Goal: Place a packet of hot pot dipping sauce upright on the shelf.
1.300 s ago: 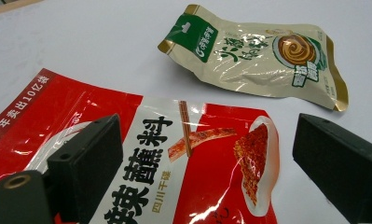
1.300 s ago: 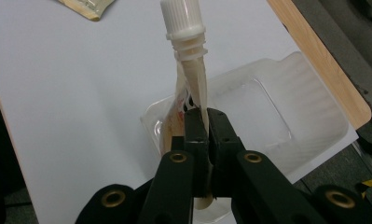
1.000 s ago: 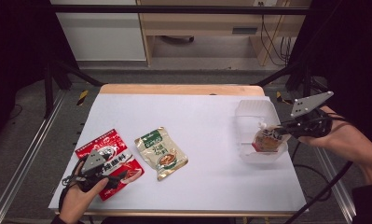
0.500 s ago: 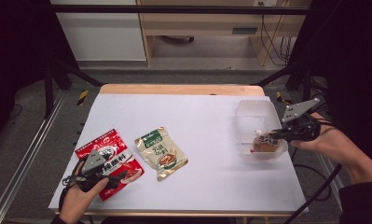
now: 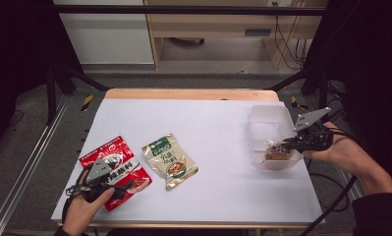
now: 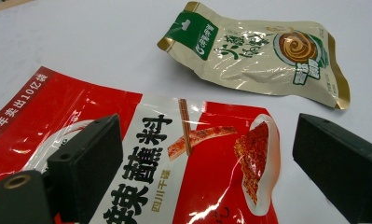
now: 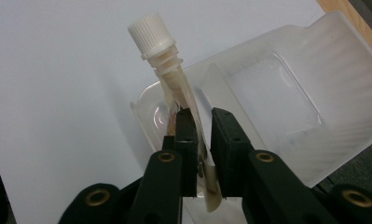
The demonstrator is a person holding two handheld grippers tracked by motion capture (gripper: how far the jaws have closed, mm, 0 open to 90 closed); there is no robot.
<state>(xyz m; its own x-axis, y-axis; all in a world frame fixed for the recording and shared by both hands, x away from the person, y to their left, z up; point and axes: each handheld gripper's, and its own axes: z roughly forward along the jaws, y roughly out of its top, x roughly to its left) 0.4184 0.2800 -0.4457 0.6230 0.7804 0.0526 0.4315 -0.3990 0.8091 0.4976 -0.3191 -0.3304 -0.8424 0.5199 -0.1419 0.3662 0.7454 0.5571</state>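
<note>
Only R gripper (image 7: 200, 126) view: pouch's (image 7: 183, 100) white cap (image 7: 152, 29)

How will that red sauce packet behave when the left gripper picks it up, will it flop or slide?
The red packet lies flat and creased, so it will probably sag either side of the fingers. Its glossy film shows glare, so it may slip on the white table. It looks thin, likely light.

Your landmark: the bin (image 5: 269, 120), at the table's (image 5: 208, 123) right edge. Spout pouch (image 5: 276, 153) sits in its near end. Soup packet (image 5: 169, 160) lies well left of it; spice packet (image 5: 116, 169) farther left, nearer you.
</note>
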